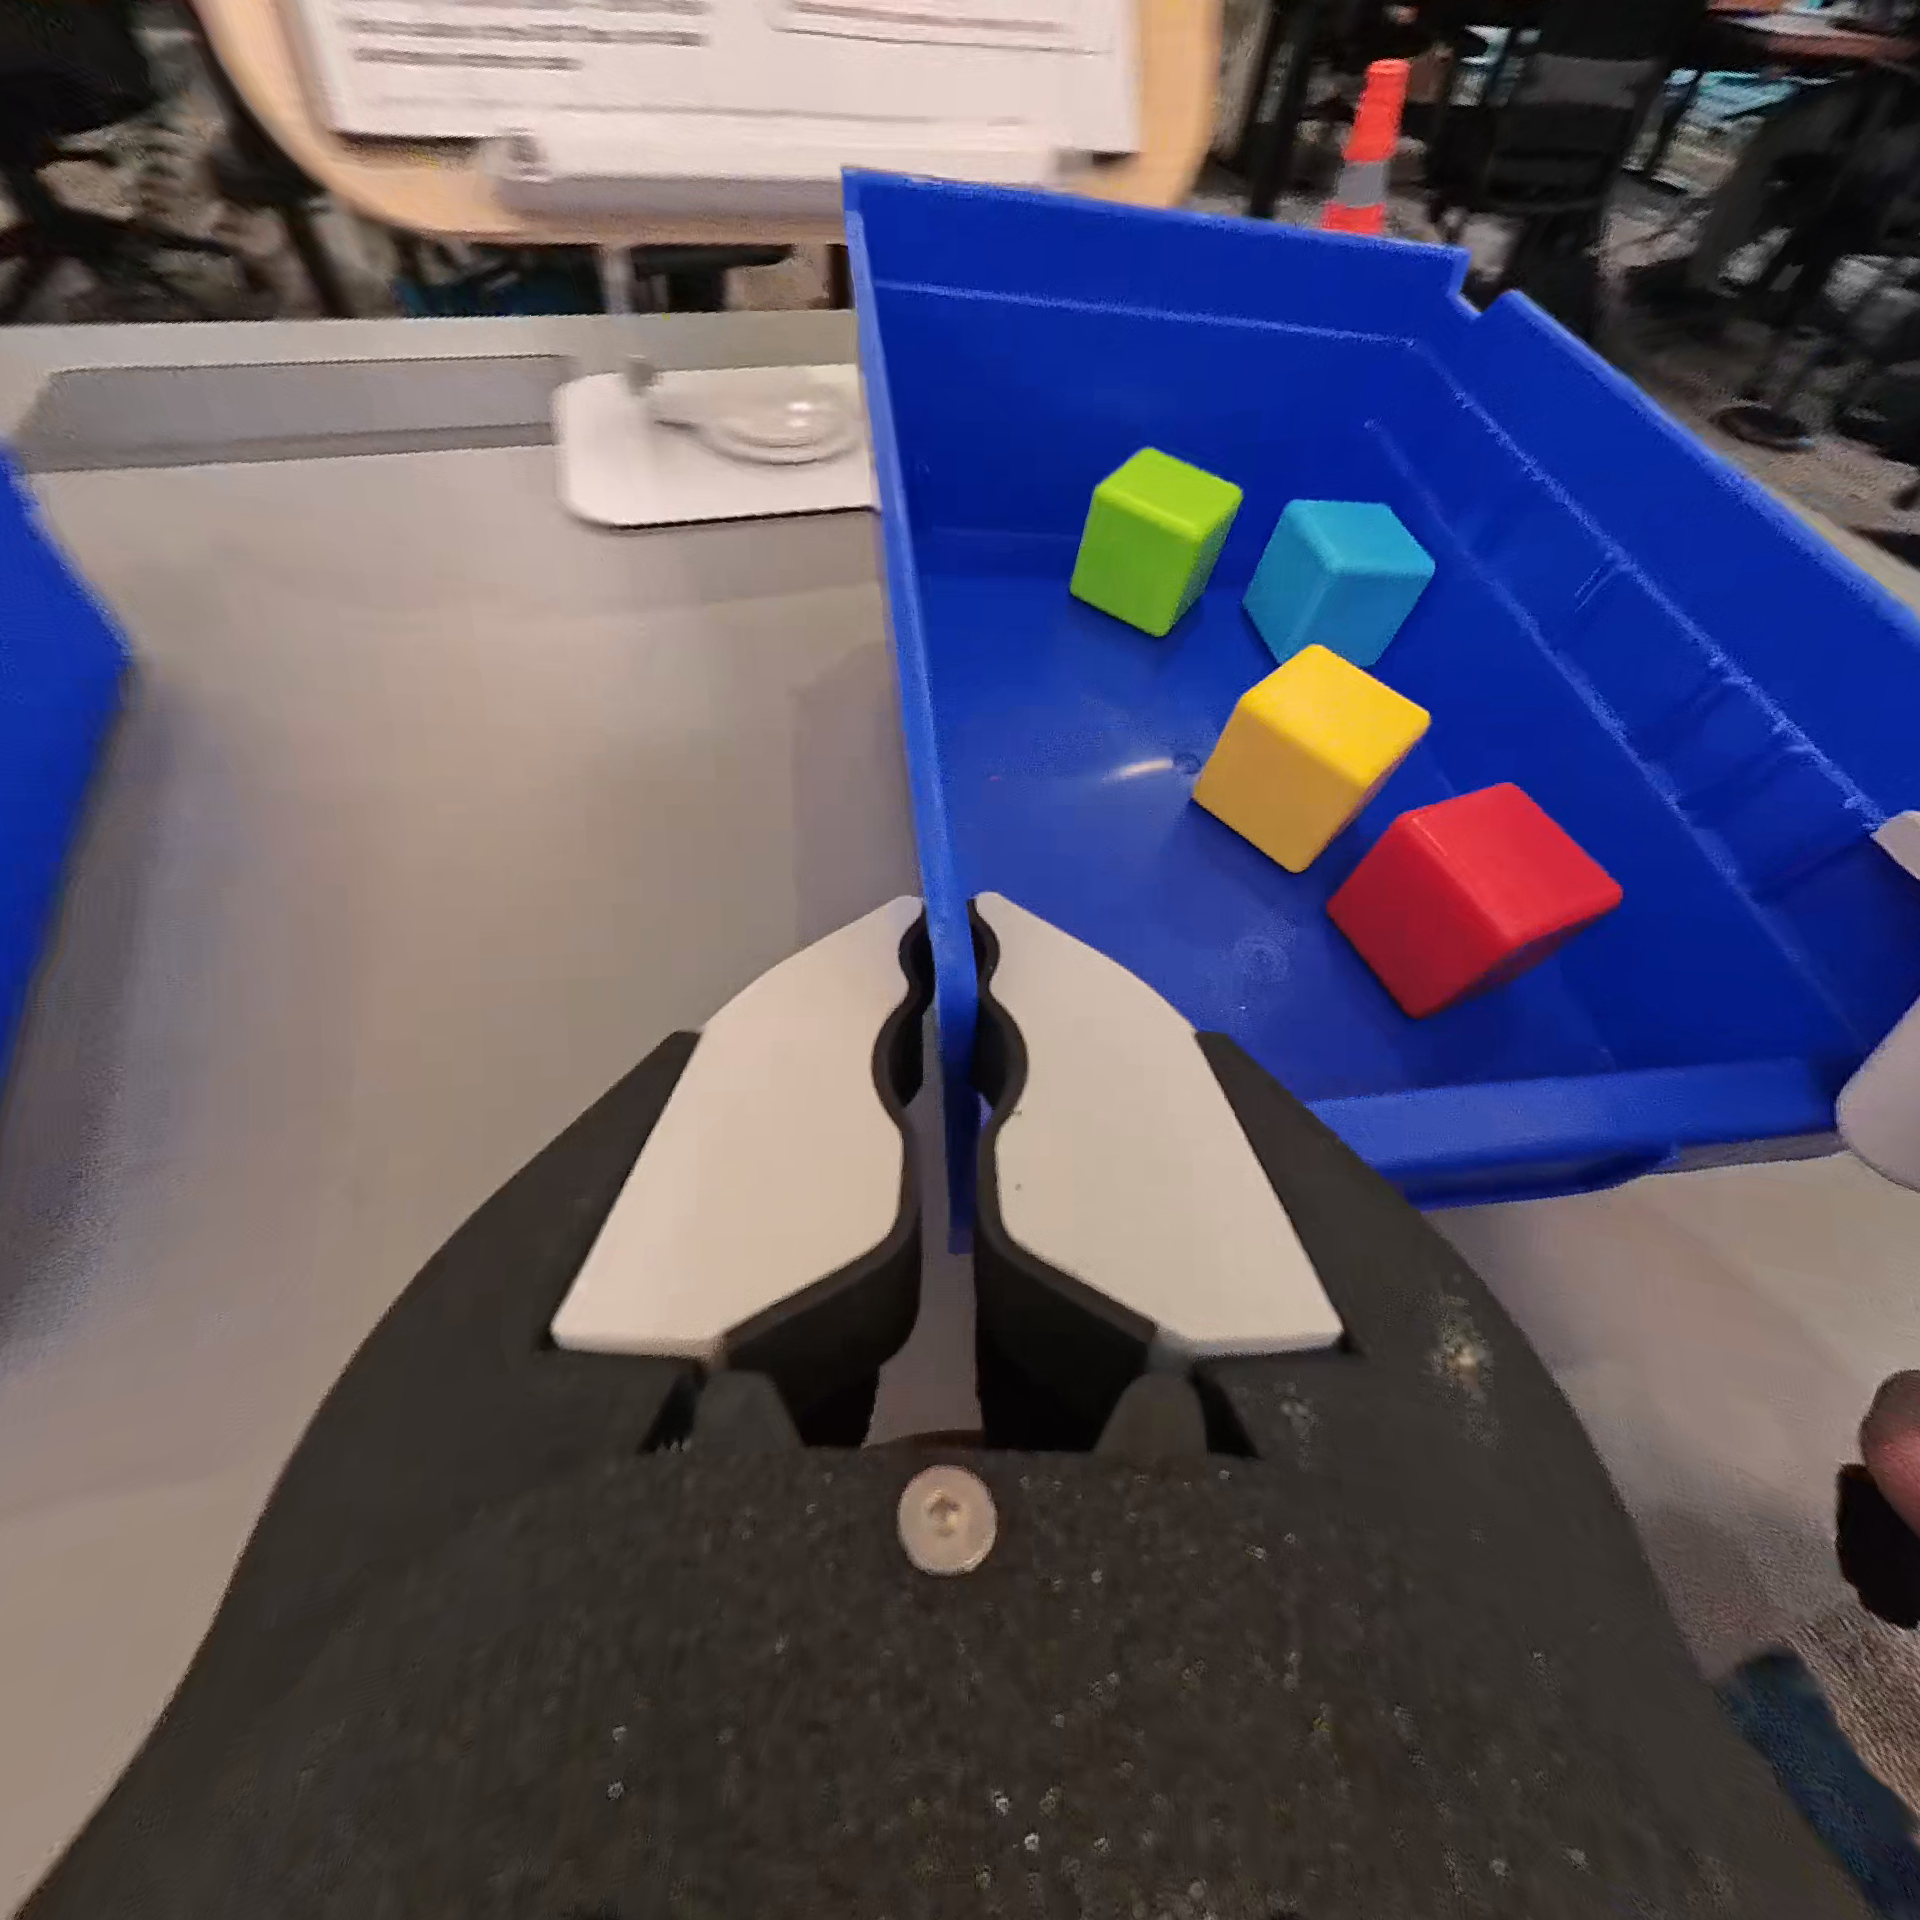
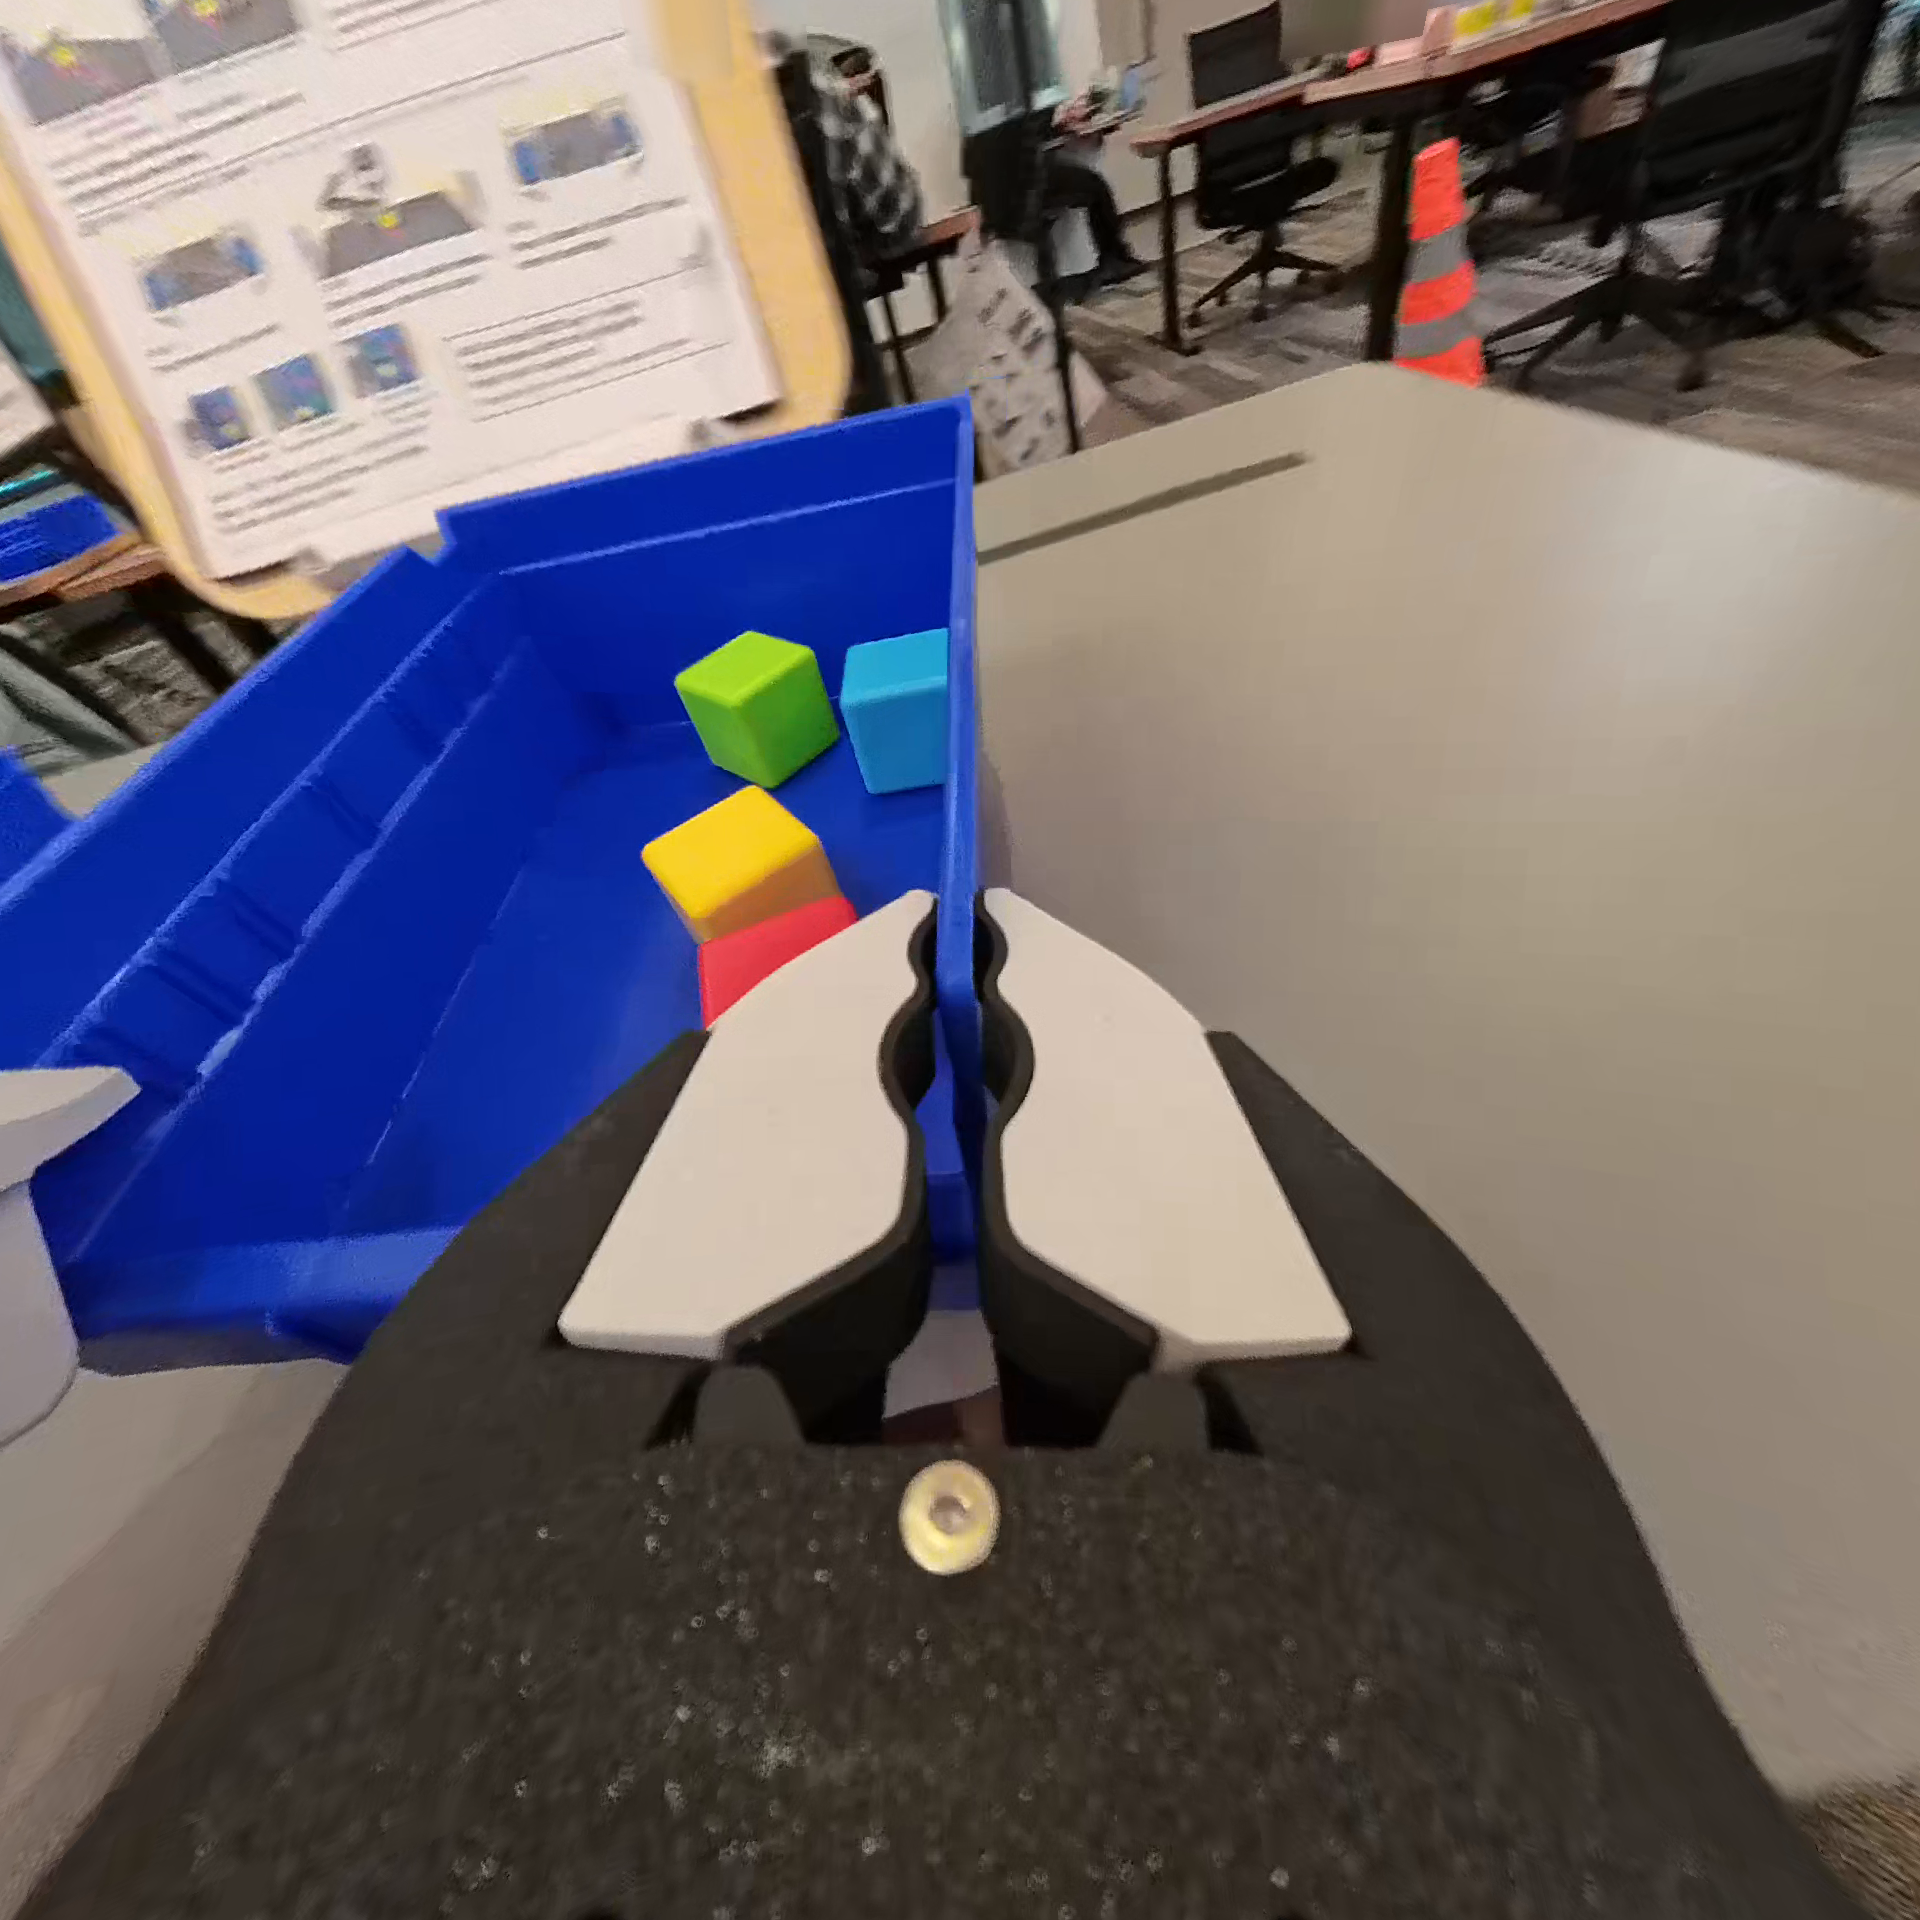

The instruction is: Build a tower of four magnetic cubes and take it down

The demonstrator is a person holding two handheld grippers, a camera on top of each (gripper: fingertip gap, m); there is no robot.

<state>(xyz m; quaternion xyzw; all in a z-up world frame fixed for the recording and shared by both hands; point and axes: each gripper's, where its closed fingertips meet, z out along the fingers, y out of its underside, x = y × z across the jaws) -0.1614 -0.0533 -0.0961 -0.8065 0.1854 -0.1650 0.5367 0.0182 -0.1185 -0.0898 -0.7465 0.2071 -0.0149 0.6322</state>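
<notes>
In the foreground of each wrist view, a gripper is clamped onto a side wall of the same blue plastic bin (image 1: 1558, 644): the left gripper (image 1: 948, 914) pinches the bin's left wall between its grey fingers, and the right gripper (image 2: 958, 909) pinches the opposite wall the same way. The bin looks tilted, its near end raised off the grey table (image 1: 468, 779).

Inside the bin lie four loose cubes, none stacked. Nearest is the red cube (image 1: 1470, 899), tipped onto an edge. Just behind it and touching it is the yellow cube (image 1: 1309, 753). Farther back, the light blue cube (image 1: 1338, 577) meets the yellow one at a corner, and the green cube (image 1: 1155, 540) sits just beside the blue, near the far wall.

From the right wrist view, the red cube (image 2: 764, 951) is half hidden behind the gripper's left finger, and the light blue cube (image 2: 896, 712) is partly cut off by the pinched wall; the left view shows all four in full.

Only the left view catches a second blue bin (image 1: 52, 727) at the frame's left edge and a white stand base (image 1: 665, 468) on the table beyond. Behind stands a wooden board with printed sheets (image 2: 395, 260), plainer in the right view. Far back, an orange traffic cone (image 2: 1439, 270), office chairs (image 2: 1257, 197) and desks.
</notes>
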